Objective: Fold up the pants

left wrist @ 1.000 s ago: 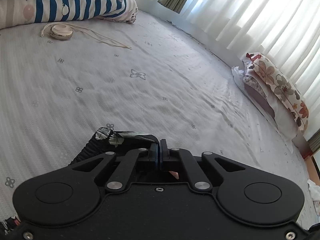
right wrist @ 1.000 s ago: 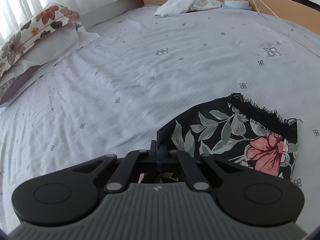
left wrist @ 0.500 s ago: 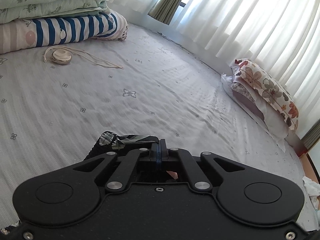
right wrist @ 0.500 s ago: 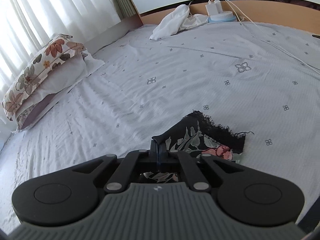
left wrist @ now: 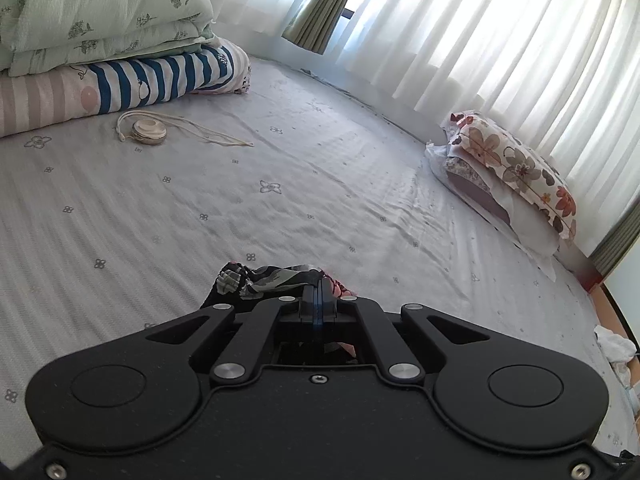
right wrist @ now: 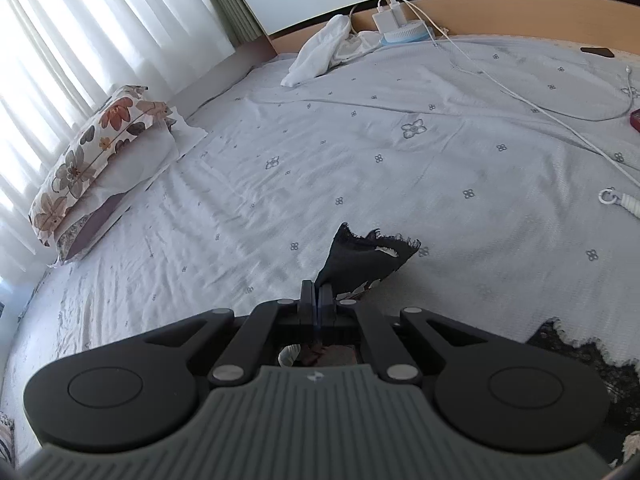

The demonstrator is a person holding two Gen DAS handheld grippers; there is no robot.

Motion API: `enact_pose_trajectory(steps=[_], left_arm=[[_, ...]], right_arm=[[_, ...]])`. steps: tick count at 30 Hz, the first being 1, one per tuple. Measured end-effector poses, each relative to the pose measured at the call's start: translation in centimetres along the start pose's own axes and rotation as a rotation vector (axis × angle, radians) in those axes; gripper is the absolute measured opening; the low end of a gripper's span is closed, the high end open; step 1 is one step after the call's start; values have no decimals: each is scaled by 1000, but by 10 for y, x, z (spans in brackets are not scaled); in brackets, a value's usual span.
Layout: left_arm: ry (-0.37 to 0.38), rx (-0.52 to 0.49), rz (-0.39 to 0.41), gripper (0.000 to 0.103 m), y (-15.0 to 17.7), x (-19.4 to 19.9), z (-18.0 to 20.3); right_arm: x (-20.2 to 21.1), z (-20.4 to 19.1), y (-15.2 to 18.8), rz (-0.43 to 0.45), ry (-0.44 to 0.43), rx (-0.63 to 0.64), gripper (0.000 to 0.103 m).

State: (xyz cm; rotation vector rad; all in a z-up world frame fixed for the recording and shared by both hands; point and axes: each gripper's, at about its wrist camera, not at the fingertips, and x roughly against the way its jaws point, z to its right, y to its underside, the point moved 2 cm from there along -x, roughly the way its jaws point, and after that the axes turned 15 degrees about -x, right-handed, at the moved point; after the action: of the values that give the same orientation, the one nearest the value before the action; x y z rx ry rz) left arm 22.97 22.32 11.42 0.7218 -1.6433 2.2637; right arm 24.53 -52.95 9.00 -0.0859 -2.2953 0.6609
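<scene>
The pants (left wrist: 264,280) are black with a floral print and a black lace hem. My left gripper (left wrist: 317,286) is shut on a bunched edge of them, held above the bed. My right gripper (right wrist: 317,292) is shut on another edge; a lace-trimmed flap (right wrist: 362,254) sticks up past its fingers. A further part of the pants (right wrist: 592,372) with lace hem lies on the sheet at the lower right of the right wrist view. The rest of the garment hangs hidden beneath both grippers.
A grey-white patterned bed sheet (left wrist: 280,184) spreads ahead. Folded quilts (left wrist: 100,40) and a round corded object (left wrist: 149,133) lie far left. A floral pillow (left wrist: 516,172) sits by the curtains, also in the right wrist view (right wrist: 96,152). White cloth (right wrist: 320,54), charger and cables (right wrist: 520,96) lie near the headboard.
Both grippers have risen with the pants still held. The fabric that lay spread flat beside the right gripper has lifted off the sheet and now hangs bunched.
</scene>
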Motion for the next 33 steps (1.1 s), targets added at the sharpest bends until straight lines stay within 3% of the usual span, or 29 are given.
enact_pose_trajectory(steps=[10, 12, 13, 15, 18, 21, 23, 24, 29, 33], left_arm=[[2, 11, -5, 0, 26, 58, -24], [-1, 26, -19, 0, 30, 60, -27], [4, 42, -23, 0, 31, 60, -28], [11, 51, -23, 0, 31, 61, -29], [7, 22, -15, 0, 29, 62, -24], [5, 10, -11, 0, 26, 63, -21], [3, 12, -14, 0, 25, 61, -20], [1, 13, -16, 0, 24, 61, -20], [-6, 19, -29, 0, 22, 55, -19], [-7, 23, -31, 0, 21, 53, -21]], right_arm=[[52, 60, 5, -44, -17, 20, 2], [51, 68, 10, -116, -59, 3, 8], [49, 71, 14, -147, -62, -7, 15], [44, 75, 21, -185, -48, -1, 17], [38, 82, 34, -240, -48, 2, 29], [33, 83, 46, -320, -117, -27, 37], [31, 77, 59, -381, -183, -33, 60], [29, 72, 67, -411, -206, -25, 64], [14, 53, 103, -530, -216, 6, 66], [4, 47, 117, -541, -193, 21, 66]])
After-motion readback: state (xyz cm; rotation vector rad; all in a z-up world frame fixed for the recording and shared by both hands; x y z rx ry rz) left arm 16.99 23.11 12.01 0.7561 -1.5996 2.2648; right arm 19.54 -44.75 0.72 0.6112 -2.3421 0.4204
